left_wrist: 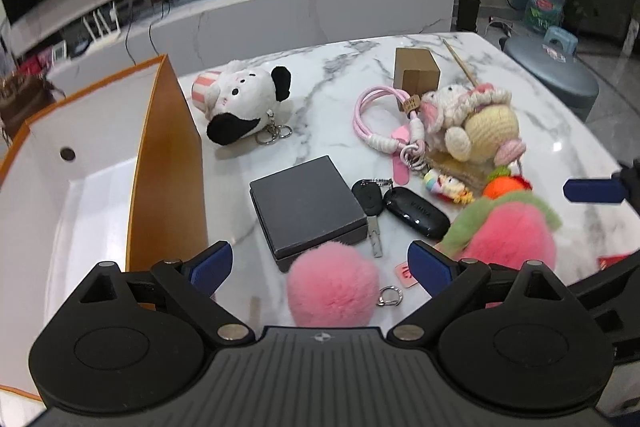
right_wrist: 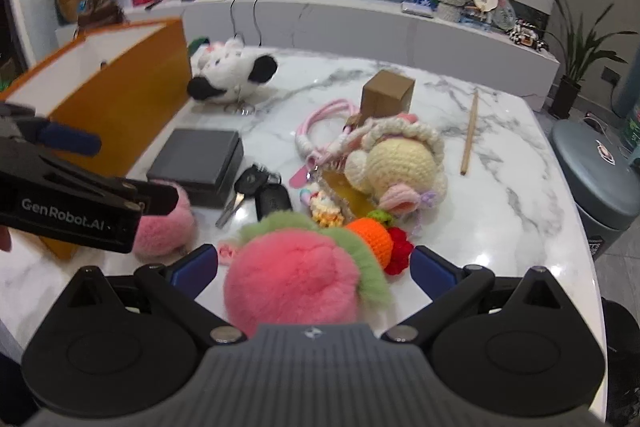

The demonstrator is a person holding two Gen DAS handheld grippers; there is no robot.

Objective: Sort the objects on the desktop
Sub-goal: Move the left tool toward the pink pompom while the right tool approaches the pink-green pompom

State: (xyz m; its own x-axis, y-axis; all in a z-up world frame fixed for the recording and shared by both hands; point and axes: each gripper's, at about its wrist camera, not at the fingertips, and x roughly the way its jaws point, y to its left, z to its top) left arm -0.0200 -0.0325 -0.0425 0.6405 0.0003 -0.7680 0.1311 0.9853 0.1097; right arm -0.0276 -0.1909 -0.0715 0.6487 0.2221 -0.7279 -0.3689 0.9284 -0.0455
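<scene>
**Both grippers spread above 2 pink pompoms on a cluttered marble table**

The left gripper (left_wrist: 320, 263) hangs with its 2 blue-padded fingers wide apart, the round fluffy pink pompom with a metal ring (left_wrist: 334, 285) lying between them on the white marble table (left_wrist: 540, 115); no pad touches the fur. The right gripper (right_wrist: 314, 265) is likewise spread, straddling the larger pink pompom with a green fur collar (right_wrist: 296, 281), again without visible contact.

Just beyond the plain pompom sits the flat dark grey square box (left_wrist: 306, 205), and beside it, touching its right edge, the black car key and fob (left_wrist: 400, 205). Farther right lies the cream crocheted doll with a pink looped cord (left_wrist: 472, 123), with an orange and red crocheted charm (right_wrist: 380, 237) near the collared pompom. The black-and-white plush dog keychain (left_wrist: 240, 105) lies apart, near the orange-sided open box with a white interior (left_wrist: 168, 163), which stands at the table's left. A small brown cardboard box (left_wrist: 416, 71) and a thin wooden stick (right_wrist: 470, 137) rest toward the far side.
</scene>
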